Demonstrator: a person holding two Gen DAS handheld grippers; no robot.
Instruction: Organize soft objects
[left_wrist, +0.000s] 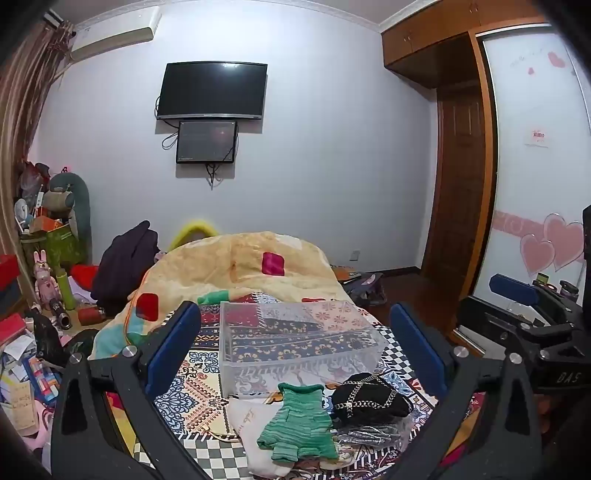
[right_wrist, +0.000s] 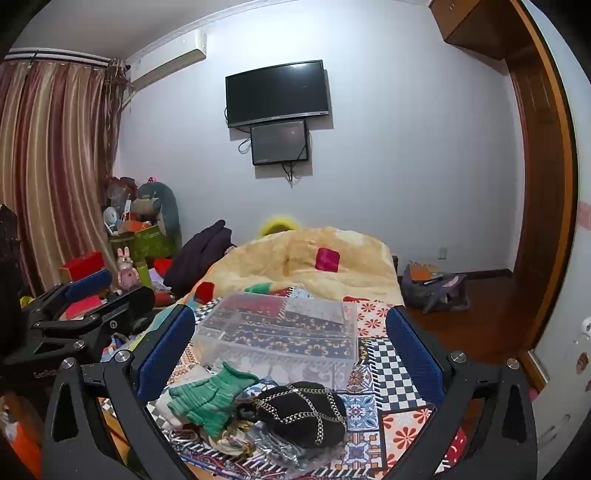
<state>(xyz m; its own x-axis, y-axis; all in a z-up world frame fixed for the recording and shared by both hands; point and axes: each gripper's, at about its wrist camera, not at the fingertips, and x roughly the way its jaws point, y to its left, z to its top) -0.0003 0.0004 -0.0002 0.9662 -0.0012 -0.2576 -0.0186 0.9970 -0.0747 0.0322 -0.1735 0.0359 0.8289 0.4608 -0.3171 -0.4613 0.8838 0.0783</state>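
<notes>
A clear plastic box (left_wrist: 295, 339) (right_wrist: 280, 332) stands empty on the patterned bedspread (left_wrist: 192, 391) (right_wrist: 384, 373). In front of it lies a pile of soft things: a green knitted glove (left_wrist: 299, 424) (right_wrist: 207, 398), a black hat with metal chains (left_wrist: 369, 398) (right_wrist: 303, 413), a white cloth bag (left_wrist: 247, 432) and a silvery plastic-wrapped item (left_wrist: 373, 435) (right_wrist: 280, 450). My left gripper (left_wrist: 295, 350) is open, held above the pile. My right gripper (right_wrist: 291, 350) is open, also above the pile. Each gripper shows at the edge of the other's view.
A yellow quilt (left_wrist: 236, 266) (right_wrist: 317, 258) is bunched at the far end of the bed. Cluttered boxes, toys and bottles (left_wrist: 55, 280) sit to the left. A wooden floor with a bag (right_wrist: 436, 291) lies to the right.
</notes>
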